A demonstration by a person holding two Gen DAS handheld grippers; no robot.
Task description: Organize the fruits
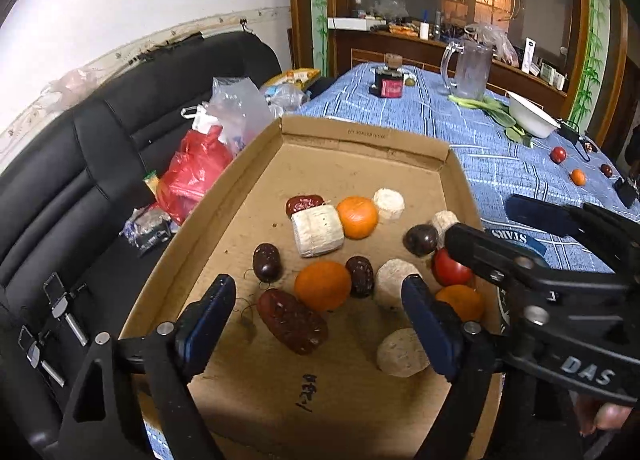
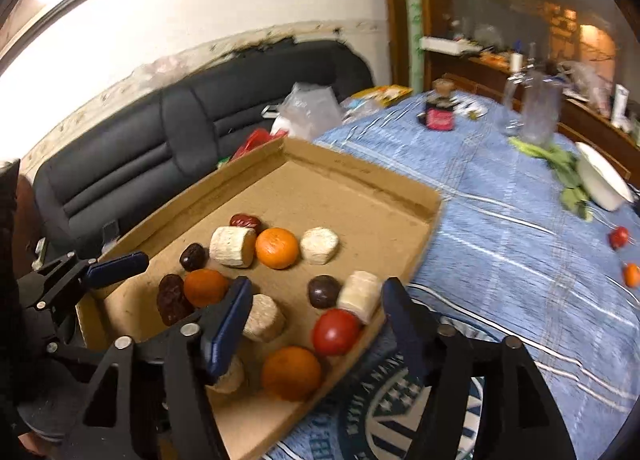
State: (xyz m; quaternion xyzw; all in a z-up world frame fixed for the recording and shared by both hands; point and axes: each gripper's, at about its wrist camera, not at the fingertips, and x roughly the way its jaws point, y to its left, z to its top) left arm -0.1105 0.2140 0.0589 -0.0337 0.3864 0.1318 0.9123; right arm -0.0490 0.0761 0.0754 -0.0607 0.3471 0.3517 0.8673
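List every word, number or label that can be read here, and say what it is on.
"DAS": on the right gripper, on its body.
"STARS", upside down: blue cloth emblem beside the cardboard tray.
Tray rim print, handwriting on the tray floor, red jar label: too small or blurred.

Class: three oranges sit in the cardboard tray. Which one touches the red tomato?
The orange in the near right corner; it rests against the red tomato. The other two lie apart from it.

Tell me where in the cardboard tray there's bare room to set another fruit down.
The far end of the cardboard tray is bare, between its back wall and the row with the far orange. A near strip by the handwritten mark is bare too. The middle is crowded, and the right edge around the tomato is tightest.
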